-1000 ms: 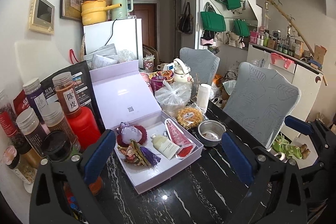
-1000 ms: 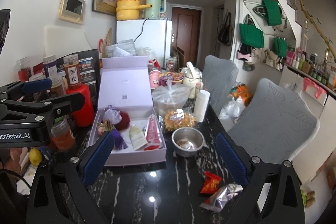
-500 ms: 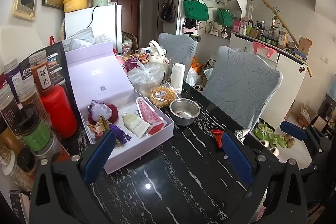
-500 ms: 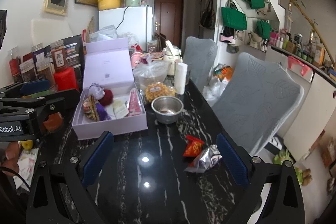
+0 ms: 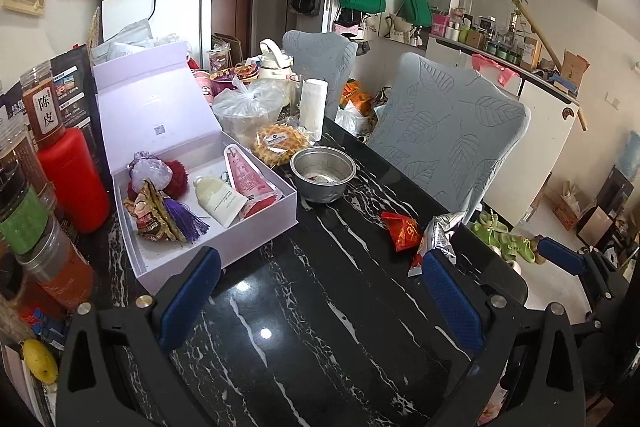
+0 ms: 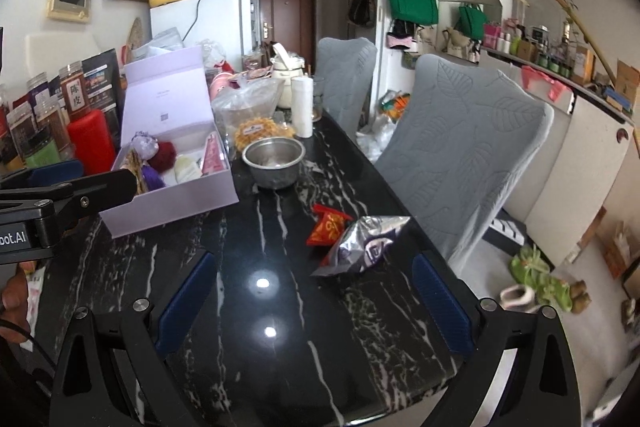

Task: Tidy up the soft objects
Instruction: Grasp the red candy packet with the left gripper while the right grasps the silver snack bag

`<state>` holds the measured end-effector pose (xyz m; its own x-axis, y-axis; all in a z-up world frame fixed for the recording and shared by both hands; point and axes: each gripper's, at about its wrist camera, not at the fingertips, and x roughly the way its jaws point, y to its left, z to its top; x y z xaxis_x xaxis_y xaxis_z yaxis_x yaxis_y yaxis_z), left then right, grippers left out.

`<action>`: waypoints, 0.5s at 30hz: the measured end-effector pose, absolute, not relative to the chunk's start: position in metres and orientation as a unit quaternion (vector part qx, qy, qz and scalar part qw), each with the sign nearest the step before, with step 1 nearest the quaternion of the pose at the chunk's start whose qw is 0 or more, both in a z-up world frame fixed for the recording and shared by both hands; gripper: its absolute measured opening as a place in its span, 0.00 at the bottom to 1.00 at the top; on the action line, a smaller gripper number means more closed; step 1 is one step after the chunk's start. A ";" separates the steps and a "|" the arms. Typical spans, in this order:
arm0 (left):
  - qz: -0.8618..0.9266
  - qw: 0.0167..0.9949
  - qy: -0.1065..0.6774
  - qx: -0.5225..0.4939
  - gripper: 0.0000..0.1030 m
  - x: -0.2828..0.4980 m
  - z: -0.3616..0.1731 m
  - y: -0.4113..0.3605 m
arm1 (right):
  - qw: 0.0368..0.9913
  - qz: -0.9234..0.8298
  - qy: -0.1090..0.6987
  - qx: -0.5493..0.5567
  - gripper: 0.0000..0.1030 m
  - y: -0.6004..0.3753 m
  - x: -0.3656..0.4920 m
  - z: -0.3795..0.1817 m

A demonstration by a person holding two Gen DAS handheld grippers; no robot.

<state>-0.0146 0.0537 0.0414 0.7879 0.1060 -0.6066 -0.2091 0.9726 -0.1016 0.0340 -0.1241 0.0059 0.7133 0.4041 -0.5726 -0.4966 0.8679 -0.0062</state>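
Two grippers in view, both empty. We note the left gripper (image 5: 320, 291) at the bottom of its own frame, blue pads spread wide apart over the black marbled table (image 5: 320, 347), nothing between them. The right gripper (image 6: 312, 299) sits likewise at the bottom of its frame, fingers released and wide, hovering above bare tabletop.

We find two soft packets loose on the table. The red snack packet (image 6: 328, 225) lies at centre frame in the right view, and the silver foil packet (image 6: 366, 247) lies touching it on its lower-right side, near the table edge by the grey chair (image 6: 460, 155). In the left view the same pair appears at centre right: red (image 5: 402, 229), silver (image 5: 440, 235), the silver one just above the right-hand pad.

We record the lavender box (image 5: 224, 247) open at centre left of the left view, lid upright behind it. Inside: a purple sachet (image 5: 148, 171) and dark red pompom (image 5: 178, 175) at the back, a patterned pouch with a purple tassel (image 5: 160, 215) in front, a cream tube (image 5: 220, 201) and a pink tube (image 5: 244, 177) to the right.

A steel bowl (image 5: 322, 175) stands just right of the box, apart from both packets. A red bottle (image 5: 74, 183) and spice jars (image 5: 42, 107) crowd the left edge.

In the right view, the left gripper's arm enters at middle left, partly covering the box's near corner.
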 end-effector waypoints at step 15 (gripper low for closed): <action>0.074 0.917 0.379 -0.097 0.99 0.034 -0.013 0.044 | 0.911 0.217 0.346 -0.057 0.97 -0.128 0.092 -0.041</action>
